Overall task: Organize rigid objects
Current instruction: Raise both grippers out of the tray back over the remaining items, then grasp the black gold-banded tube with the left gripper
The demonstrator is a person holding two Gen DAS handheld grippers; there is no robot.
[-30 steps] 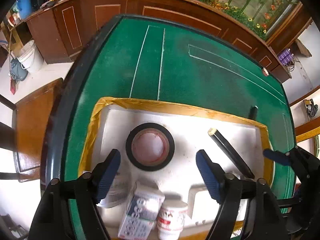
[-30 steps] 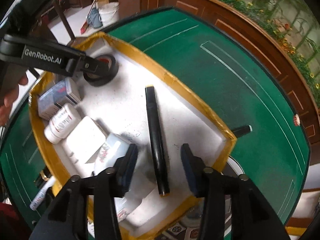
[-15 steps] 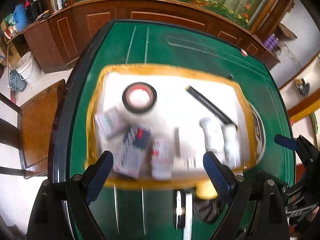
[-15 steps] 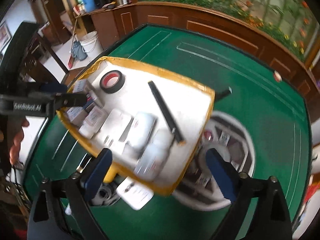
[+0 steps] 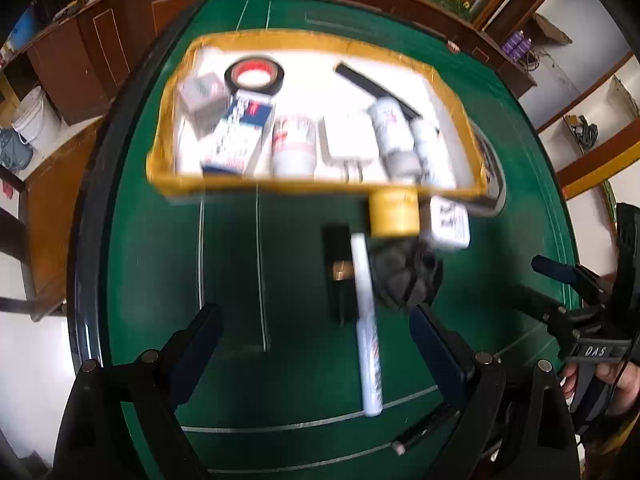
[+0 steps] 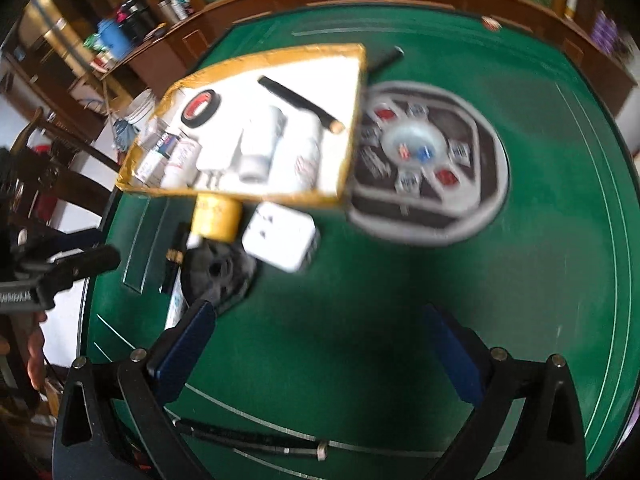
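Observation:
A yellow-rimmed white tray (image 5: 312, 188) (image 6: 240, 196) holds a black tape roll (image 5: 280, 78), a black marker (image 5: 376, 88), boxes and white bottles. On the green felt in front of it lie a yellow tape roll (image 5: 394, 214), a white adapter (image 5: 448, 222), a dark mesh bundle (image 5: 404, 276), a black bar (image 5: 340, 276) and a white pen (image 5: 366, 320). My left gripper (image 5: 314, 332) hovers over the pen, its jaws opening, its pads touching nothing. My right gripper (image 6: 318, 320) hangs over bare felt, jaws opening, nothing between them.
A round dice panel (image 6: 424, 160) is set in the table's centre, partly under the tray. A thin black rod (image 6: 256, 440) lies near the front edge. A wooden chair (image 5: 48, 184) and dark wood counters (image 5: 120, 40) stand beyond the table's left rim.
Both grippers have drawn back from the tray towards the table's near side. The right jaws widened from around the black marker, which stays in the tray. The left jaws opened a little more.

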